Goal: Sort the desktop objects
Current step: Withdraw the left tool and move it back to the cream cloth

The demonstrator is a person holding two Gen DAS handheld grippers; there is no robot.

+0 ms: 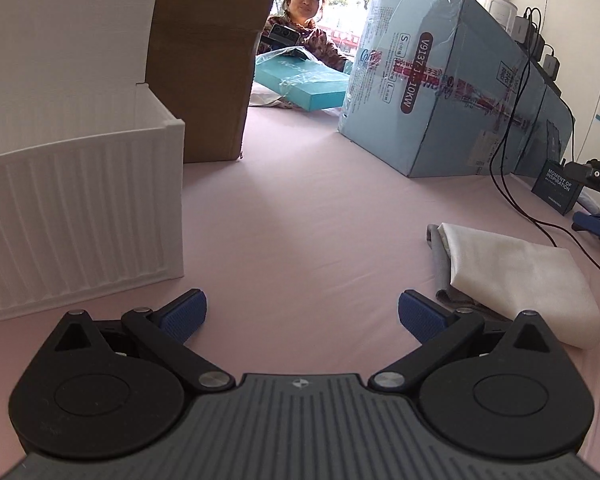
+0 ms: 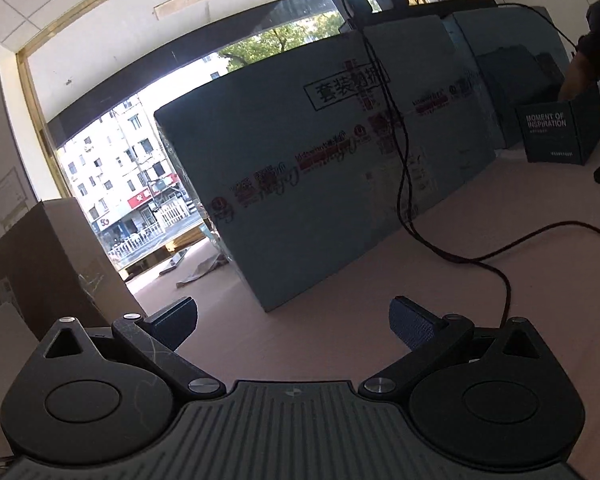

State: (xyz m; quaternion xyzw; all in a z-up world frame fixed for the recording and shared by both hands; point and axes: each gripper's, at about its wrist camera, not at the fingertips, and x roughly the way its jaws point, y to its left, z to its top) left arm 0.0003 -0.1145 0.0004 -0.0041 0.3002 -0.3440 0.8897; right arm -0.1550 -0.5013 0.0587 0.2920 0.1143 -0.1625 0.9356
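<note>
My left gripper point(image 1: 302, 314) is open just above the pink tabletop point(image 1: 300, 220), nothing between its blue pads. A white ribbed storage bin point(image 1: 80, 200) stands to its left. A folded white cloth point(image 1: 516, 276) on a grey cloth point(image 1: 440, 256) lies to its right. A small dark box printed "MOMENT OF INSPIRATION" point(image 1: 556, 190) sits at the far right. My right gripper point(image 2: 293, 322) is open and empty over the table, facing a big light-blue carton point(image 2: 320, 184). The same small dark box point(image 2: 556, 136) stands at the right, with a hand point(image 2: 580, 72) reaching into it.
A brown cardboard box point(image 1: 208, 60) stands behind the white bin. The light-blue carton point(image 1: 440, 84) fills the right back. A teal flat box point(image 1: 300, 82) lies beyond, with a person point(image 1: 304, 20) behind it. A black cable point(image 2: 460, 252) runs across the table.
</note>
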